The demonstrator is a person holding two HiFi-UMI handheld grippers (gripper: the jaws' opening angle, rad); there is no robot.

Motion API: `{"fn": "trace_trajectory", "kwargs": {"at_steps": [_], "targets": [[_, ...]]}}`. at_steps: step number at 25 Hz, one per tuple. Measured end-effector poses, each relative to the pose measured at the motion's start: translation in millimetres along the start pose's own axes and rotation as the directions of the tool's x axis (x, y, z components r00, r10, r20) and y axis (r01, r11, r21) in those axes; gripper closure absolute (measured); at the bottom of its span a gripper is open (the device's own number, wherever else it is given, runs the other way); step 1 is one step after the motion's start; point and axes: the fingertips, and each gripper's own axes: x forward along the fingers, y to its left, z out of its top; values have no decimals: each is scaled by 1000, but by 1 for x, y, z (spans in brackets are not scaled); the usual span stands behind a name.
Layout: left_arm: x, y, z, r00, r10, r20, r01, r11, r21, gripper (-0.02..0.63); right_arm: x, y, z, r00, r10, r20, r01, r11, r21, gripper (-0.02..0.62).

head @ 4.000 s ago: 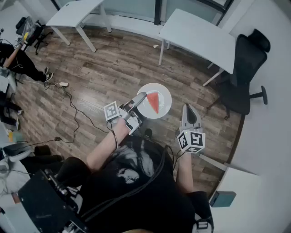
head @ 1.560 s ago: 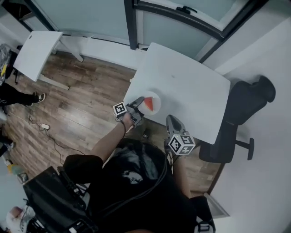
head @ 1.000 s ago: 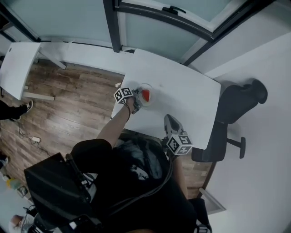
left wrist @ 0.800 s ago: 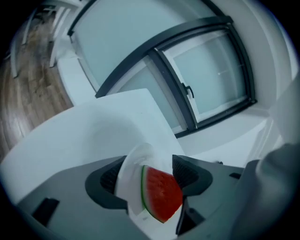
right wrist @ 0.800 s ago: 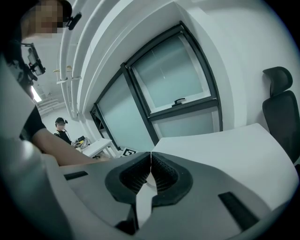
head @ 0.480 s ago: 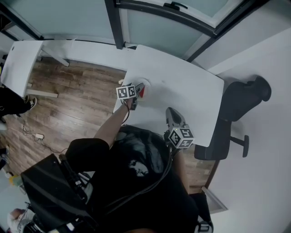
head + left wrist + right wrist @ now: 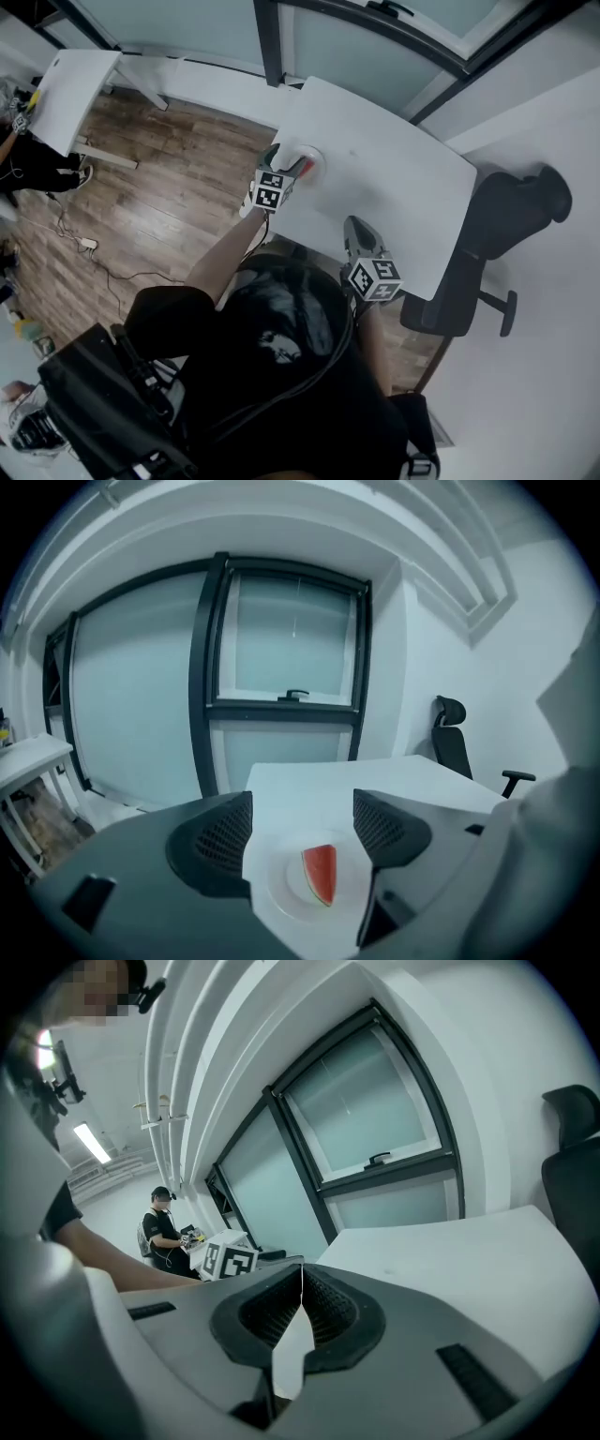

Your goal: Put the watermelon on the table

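Observation:
A red watermelon slice lies on a round white plate, which rests near the left corner of the white table. In the head view the plate is just past my left gripper. That gripper hangs above and behind the plate, its jaws opening wide with nothing between them. My right gripper hovers over the table's near edge. Its jaws are shut, tips touching, and hold nothing.
A black office chair stands at the table's right end. Glass panes in dark frames run behind the table. Another white table stands at far left on the wooden floor, and a person stands far off.
The left gripper carried the plate with the watermelon onto the table, let go, opened, rolled and rose back from it. The right gripper has barely moved.

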Motion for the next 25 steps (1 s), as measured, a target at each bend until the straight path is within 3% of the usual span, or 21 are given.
{"fn": "trace_trajectory", "kwargs": {"at_steps": [2, 3, 4, 6, 9, 13, 18, 25], "targets": [[-35, -11, 13, 998, -6, 59, 5, 1000, 22, 267, -5, 4, -2, 1000, 1, 9, -1, 999, -35, 583], [-55, -16, 18, 997, -9, 78, 8, 1000, 16, 310, -6, 6, -3, 1000, 2, 12, -1, 999, -48, 583], [-76, -20, 21, 996, -5, 88, 5, 1000, 2, 380, -7, 8, -5, 1000, 3, 15, -2, 998, -59, 583], [-117, -27, 23, 996, 25, 89, -22, 999, -27, 597, -8, 12, -8, 1000, 5, 22, -3, 997, -82, 583], [-169, -44, 27, 993, 58, 106, -55, 998, -22, 601, -11, 22, -10, 999, -1, 37, 6, 990, -137, 584], [-210, -67, 31, 983, 74, 167, -85, 995, 59, 601, -16, 38, -16, 998, 26, 63, -13, 978, -206, 584], [-220, -84, 35, 984, 48, 169, -57, 997, 50, 601, -19, 42, -19, 997, 14, 75, 4, 974, -227, 584], [-211, -109, 27, 995, -8, 102, -5, 992, 126, 601, -26, 34, -22, 998, -1, 68, 18, 969, -247, 584]]}}
